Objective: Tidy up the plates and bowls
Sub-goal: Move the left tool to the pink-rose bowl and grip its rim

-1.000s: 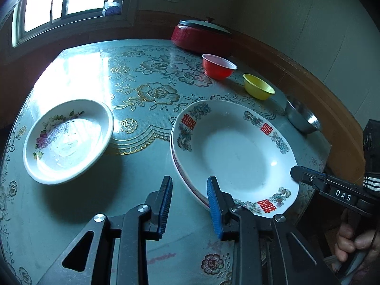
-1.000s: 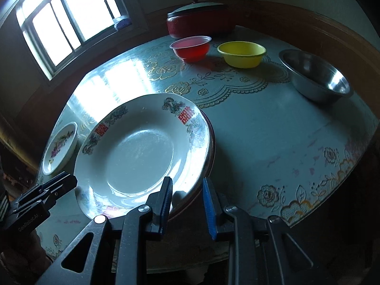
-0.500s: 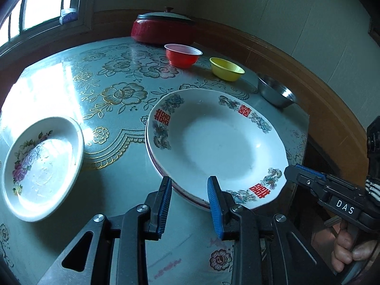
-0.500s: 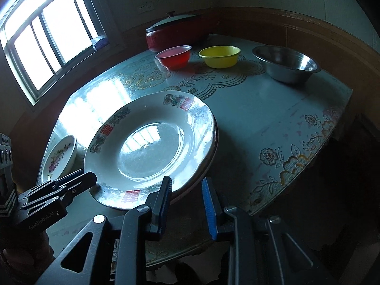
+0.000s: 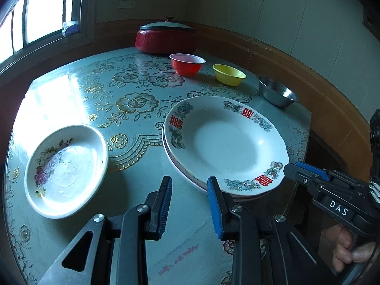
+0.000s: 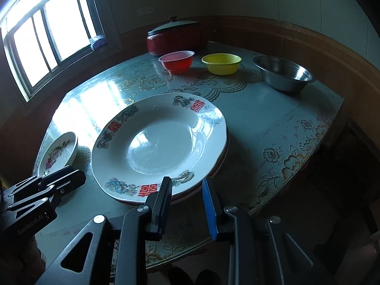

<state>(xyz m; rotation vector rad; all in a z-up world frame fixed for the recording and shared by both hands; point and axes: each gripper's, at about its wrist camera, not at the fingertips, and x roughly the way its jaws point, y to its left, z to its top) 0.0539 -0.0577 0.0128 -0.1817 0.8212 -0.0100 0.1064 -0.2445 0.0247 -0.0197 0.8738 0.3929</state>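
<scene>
Two plates (image 5: pixel 225 142) sit stacked, both grippers (image 5: pixel 188 204) (image 6: pixel 186 201) hang released and empty, so next grab the small left plate (image 5: pixel 66 168).

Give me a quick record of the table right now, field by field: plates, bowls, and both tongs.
stacked plates: big plate with red characters on top of another plate
small plate: floral plate, apart, nearer the window
bowls: red bowl, yellow bowl, steel bowl, unstacked in a row
left tongs: empty, jaws apart
right tongs: empty, jaws apart
</scene>
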